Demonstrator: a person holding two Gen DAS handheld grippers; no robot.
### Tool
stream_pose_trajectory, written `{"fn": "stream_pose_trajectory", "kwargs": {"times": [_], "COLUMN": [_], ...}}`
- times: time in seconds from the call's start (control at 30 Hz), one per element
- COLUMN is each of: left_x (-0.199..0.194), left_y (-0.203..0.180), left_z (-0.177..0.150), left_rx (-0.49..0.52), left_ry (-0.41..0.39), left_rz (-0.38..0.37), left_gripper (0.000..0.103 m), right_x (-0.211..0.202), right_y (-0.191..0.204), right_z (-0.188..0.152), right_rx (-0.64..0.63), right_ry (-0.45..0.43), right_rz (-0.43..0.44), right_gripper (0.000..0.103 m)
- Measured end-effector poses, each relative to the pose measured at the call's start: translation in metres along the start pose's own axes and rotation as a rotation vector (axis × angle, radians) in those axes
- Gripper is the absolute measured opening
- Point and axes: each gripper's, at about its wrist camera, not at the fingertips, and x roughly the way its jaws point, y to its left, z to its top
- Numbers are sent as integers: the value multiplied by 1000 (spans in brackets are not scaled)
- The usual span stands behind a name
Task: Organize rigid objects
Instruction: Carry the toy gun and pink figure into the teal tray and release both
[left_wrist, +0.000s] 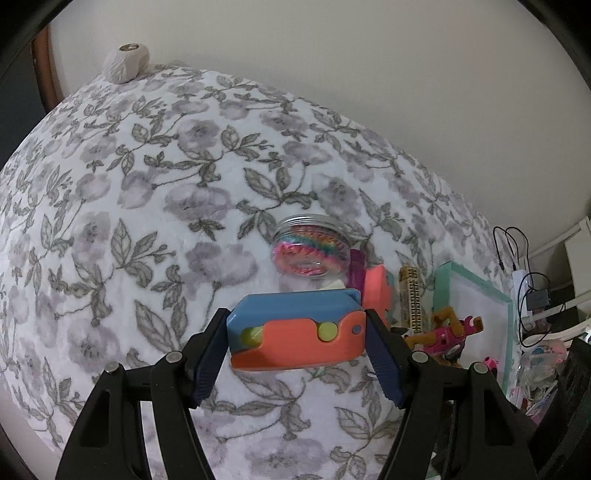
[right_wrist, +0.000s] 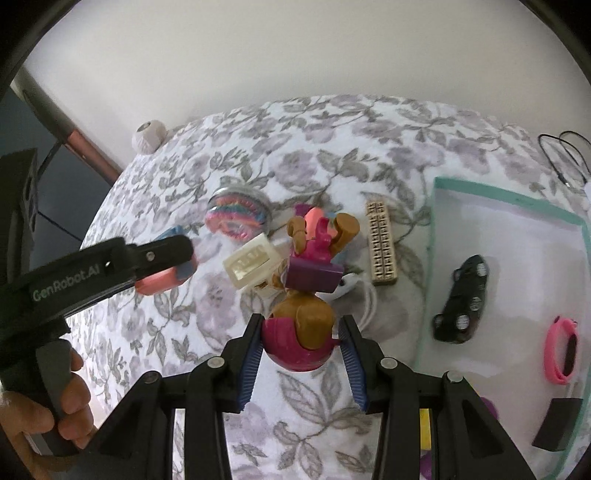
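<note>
I see a blocky blue and orange plastic toy with yellow-green round pegs (left_wrist: 295, 328), lifted level above the floral blanket and pinched by its two ends. I also see a brown plastic dog figure in a magenta helmet and suit (right_wrist: 301, 334), gripped by its helmeted head with its paws and purple base pointing away. In the mint-rimmed white tray (right_wrist: 439, 206) lie a black toy car (right_wrist: 460, 301) and a pink band (right_wrist: 563, 350).
</note>
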Motion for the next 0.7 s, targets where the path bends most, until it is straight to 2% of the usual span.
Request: {"fn": "stream_pose_trajectory", "kwargs": {"times": [0.2, 0.4, 0.53, 0.7], "left_x": [-3, 0, 3, 10], "left_y": [-24, -60, -89, -127], "left_z": [-2, -9, -23, -49], "left_rx": [47, 103, 150, 232], "left_ry": [-6, 20, 22, 22], "left_rz": [-54, -129, -164, -206], "left_gripper": [72, 72, 72, 72], "right_x": [-18, -41, -58, -76], "right_y": [-31, -79, -114, -152], "right_z": [3, 4, 1, -7], "right_rx": [57, 144, 208, 293], "right_ry": [-43, -82, -105, -131], "right_rz": [-61, -141, -205, -236], "right_gripper": [43, 43, 43, 43]}}
